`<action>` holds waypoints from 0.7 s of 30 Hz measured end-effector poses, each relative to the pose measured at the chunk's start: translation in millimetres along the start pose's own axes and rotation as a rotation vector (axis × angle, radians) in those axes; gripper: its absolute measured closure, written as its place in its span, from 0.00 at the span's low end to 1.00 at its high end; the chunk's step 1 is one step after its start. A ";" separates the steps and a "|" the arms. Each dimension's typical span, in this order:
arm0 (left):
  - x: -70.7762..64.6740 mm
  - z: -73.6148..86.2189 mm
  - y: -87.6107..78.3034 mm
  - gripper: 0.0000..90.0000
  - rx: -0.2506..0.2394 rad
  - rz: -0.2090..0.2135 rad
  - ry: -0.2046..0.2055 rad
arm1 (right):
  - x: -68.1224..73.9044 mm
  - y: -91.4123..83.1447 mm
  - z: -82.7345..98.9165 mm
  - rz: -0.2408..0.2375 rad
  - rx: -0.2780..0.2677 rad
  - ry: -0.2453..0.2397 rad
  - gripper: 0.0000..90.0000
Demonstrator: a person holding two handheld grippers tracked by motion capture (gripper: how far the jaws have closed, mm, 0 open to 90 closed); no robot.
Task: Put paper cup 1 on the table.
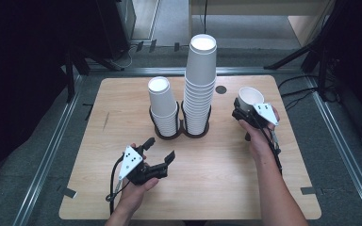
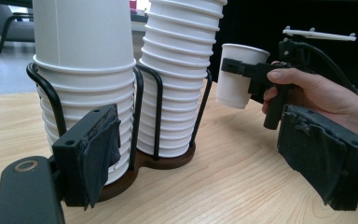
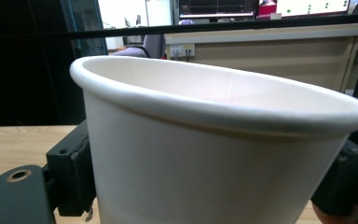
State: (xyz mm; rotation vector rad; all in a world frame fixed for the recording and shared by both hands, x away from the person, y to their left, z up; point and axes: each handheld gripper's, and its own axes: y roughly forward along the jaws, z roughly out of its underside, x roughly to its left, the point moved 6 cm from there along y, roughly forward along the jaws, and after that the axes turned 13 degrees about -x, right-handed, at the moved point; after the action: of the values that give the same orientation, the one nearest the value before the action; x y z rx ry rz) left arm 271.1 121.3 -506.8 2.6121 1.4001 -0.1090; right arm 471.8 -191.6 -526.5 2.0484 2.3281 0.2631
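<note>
Left gripper [image 1: 159, 149]: we are seeing it resting low at the table's [image 1: 207, 188] near edge, jaws apart and grasping nothing.
Right gripper [image 1: 243, 109]: we are seeing it clenching a single white paper cup [image 1: 250, 98], upright, above the table right of the holder.
Holder [image 1: 181, 132]: dark two-ring base at mid-table.
Short stack [image 1: 163, 106]: nested cups sitting in its left ring.
Tall stack [image 1: 200, 84]: nested cups filling its right ring.
</note>
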 end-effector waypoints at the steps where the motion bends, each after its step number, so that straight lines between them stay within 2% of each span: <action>1: 0.1 0.1 0.1 0.15 0.000 0.000 -0.001 | 0.0 0.7 1.9 -0.001 0.007 -0.006 0.15; 6: 0.3 -0.2 0.1 0.15 -0.001 0.000 -0.005 | -0.7 2.5 9.6 0.000 0.030 -0.032 0.15; 9: 0.5 -0.3 0.1 0.15 -0.001 0.000 -0.005 | -2.2 4.3 19.1 0.004 0.062 -0.054 0.15; 17: 0.0 -0.3 0.3 0.15 -0.005 0.003 -0.009 | -1.4 5.8 24.1 0.004 0.085 -0.060 0.15; 21: -0.7 0.1 0.4 0.15 0.001 0.008 -0.014 | -2.3 5.6 28.5 0.004 0.105 -0.091 0.15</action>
State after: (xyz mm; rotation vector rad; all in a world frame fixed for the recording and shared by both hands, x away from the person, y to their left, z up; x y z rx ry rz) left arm 271.0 120.4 -506.7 2.6123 1.3849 -0.1268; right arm 481.5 -190.1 -553.9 2.0636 2.3309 0.0482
